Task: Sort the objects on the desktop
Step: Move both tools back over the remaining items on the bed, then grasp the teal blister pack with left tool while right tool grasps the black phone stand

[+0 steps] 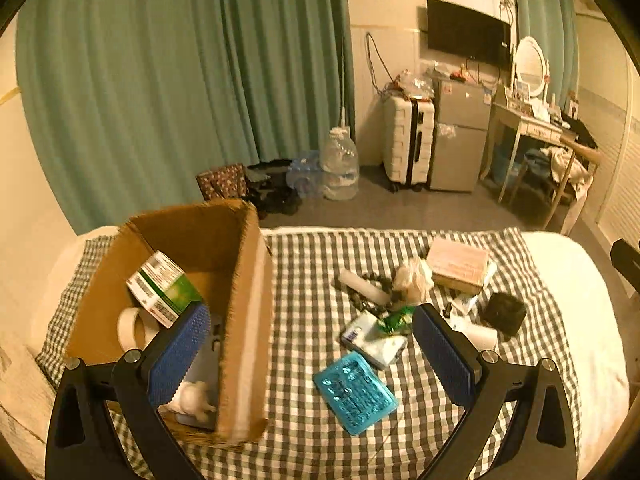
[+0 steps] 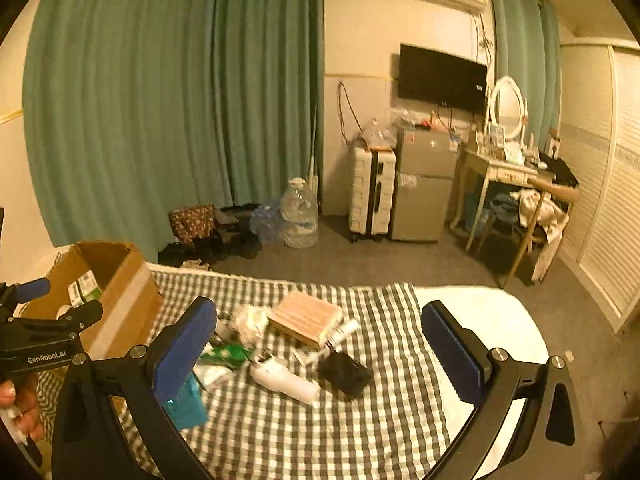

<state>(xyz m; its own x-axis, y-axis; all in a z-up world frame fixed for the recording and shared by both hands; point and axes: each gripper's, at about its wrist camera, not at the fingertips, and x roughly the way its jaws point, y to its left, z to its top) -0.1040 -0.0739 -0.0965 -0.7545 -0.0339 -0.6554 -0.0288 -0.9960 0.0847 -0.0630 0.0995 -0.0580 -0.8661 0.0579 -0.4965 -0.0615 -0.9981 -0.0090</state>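
Both grippers hover over a checked cloth (image 1: 304,452) on a bed, jaws spread wide and holding nothing. The left gripper (image 1: 312,354) straddles the right wall of a cardboard box (image 1: 244,320), which holds a green carton (image 1: 164,288) and a tape roll (image 1: 134,330). The right gripper (image 2: 320,350) faces loose items on the cloth: a teal pack (image 1: 354,392), white bottle (image 2: 284,378), black pouch (image 2: 344,372) and pink box (image 2: 306,318).

I see dim, amber-tinted light in both views, soft shadows, strong fisheye bending with black corners, and slight blur on the cardboard box (image 1: 240,320) edge.
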